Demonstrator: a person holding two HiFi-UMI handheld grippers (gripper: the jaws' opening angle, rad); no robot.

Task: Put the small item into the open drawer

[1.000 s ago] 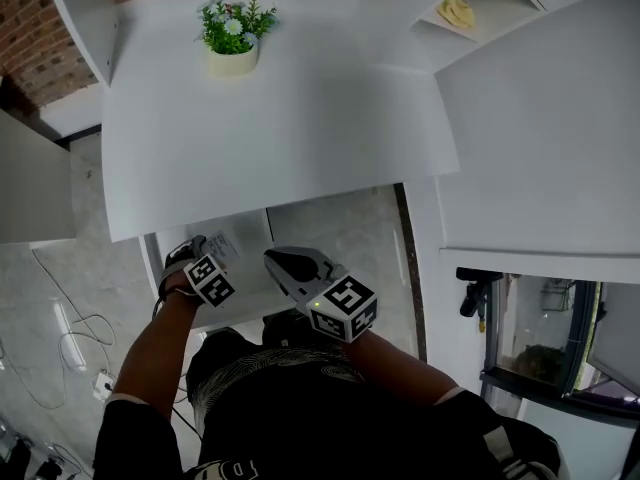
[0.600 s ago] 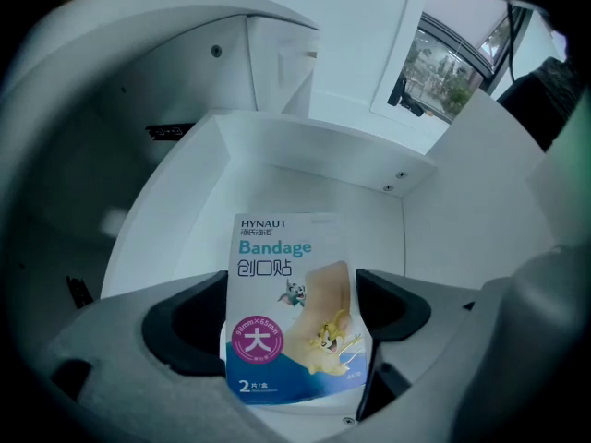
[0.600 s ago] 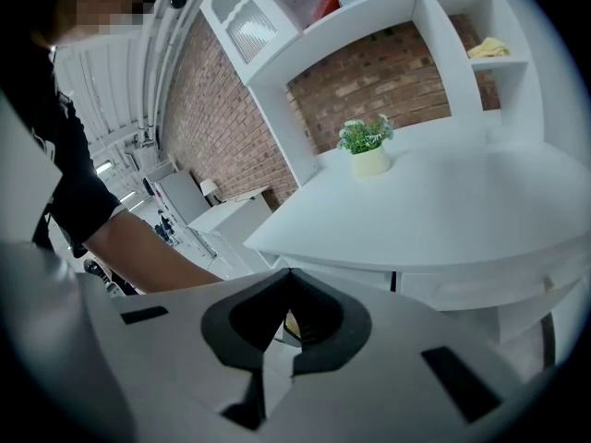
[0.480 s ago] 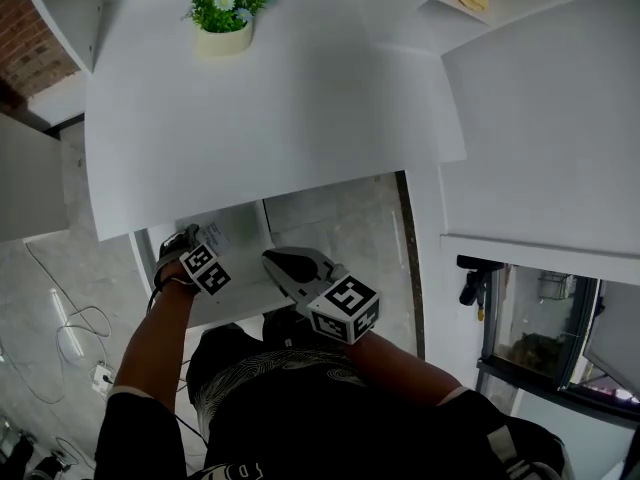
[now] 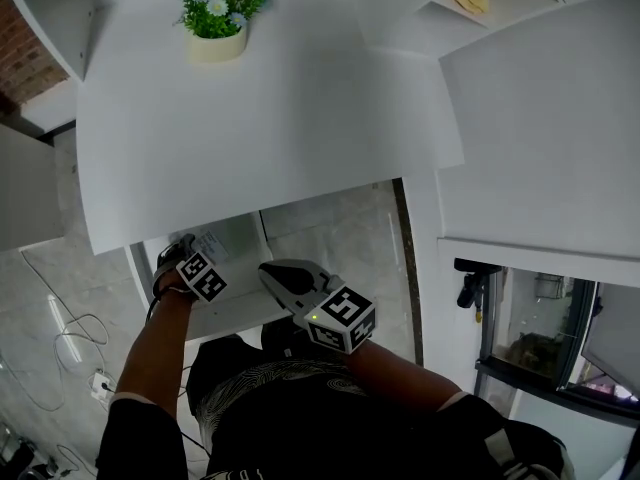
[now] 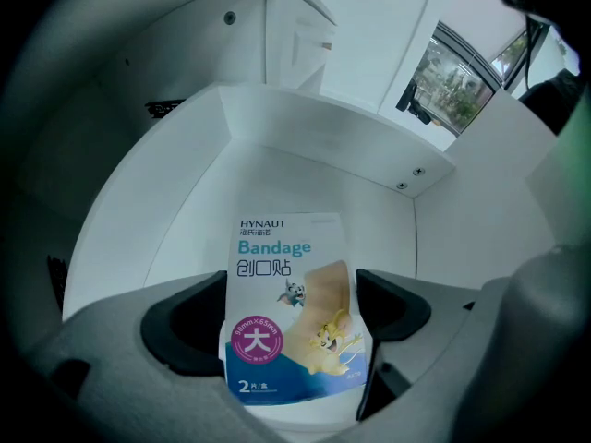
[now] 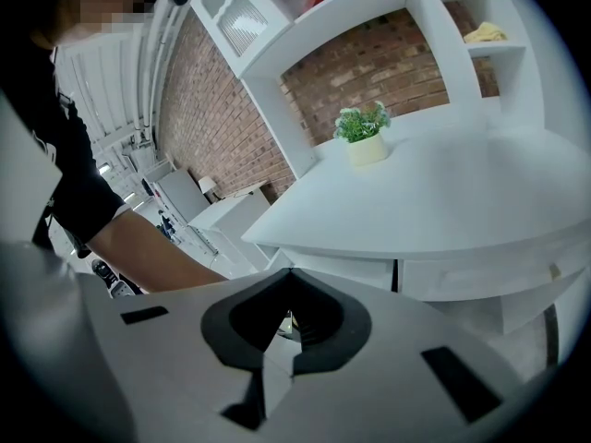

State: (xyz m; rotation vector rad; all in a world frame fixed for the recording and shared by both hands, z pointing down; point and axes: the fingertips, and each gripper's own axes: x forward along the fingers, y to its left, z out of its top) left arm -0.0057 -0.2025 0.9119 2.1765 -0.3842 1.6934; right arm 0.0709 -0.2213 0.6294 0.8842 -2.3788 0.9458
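Beneath the white worktop [image 5: 270,118], the open drawer [image 6: 305,169] faces us. Our left claw [image 6: 290,335] grips the bandage packet [image 6: 294,275] upright over the drawer's floor. We should lower it close before parting the jaws. Our right claw [image 7: 288,329] is clenched on nothing.

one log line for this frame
step: placing | left gripper: shut on bandage packet, in open drawer | right gripper: shut, empty, outside drawer | packet: not yet released
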